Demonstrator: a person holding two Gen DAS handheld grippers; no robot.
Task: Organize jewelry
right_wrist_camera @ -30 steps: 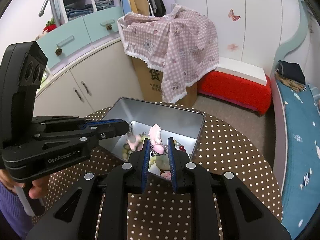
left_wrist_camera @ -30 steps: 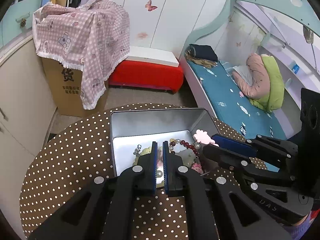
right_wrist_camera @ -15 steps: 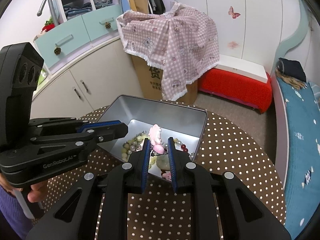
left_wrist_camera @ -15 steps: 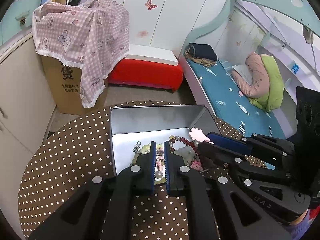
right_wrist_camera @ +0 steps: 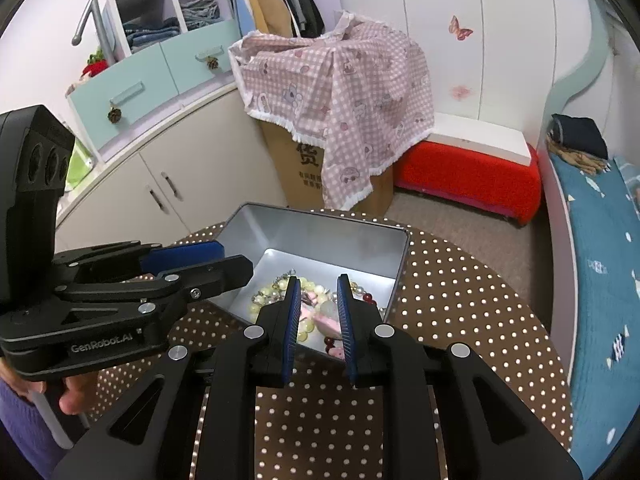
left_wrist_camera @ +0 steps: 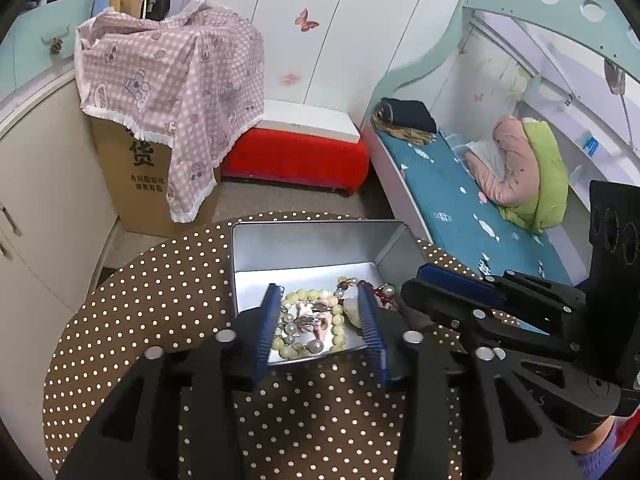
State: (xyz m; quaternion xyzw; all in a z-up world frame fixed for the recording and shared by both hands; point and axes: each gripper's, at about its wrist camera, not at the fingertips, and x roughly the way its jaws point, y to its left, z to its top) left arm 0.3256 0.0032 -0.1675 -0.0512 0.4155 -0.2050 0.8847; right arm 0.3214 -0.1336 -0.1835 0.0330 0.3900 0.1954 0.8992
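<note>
A silver metal tin stands open on the round brown polka-dot table. Inside lie a pale yellow bead bracelet, a dark red bead strand and pink hair clips. My left gripper is open and empty above the tin's near edge. My right gripper is open and empty above the tin, with the pink clip lying below it. Each gripper shows in the other's view, the right and the left.
A cardboard box under a pink checked cloth and a red bench stand behind the table. A bed with a blue cover is to the right. Cream cabinets are to the left.
Both grippers have opened. The pink clip that the right gripper held now lies in the tin. The left gripper has let go of what it pinched.
</note>
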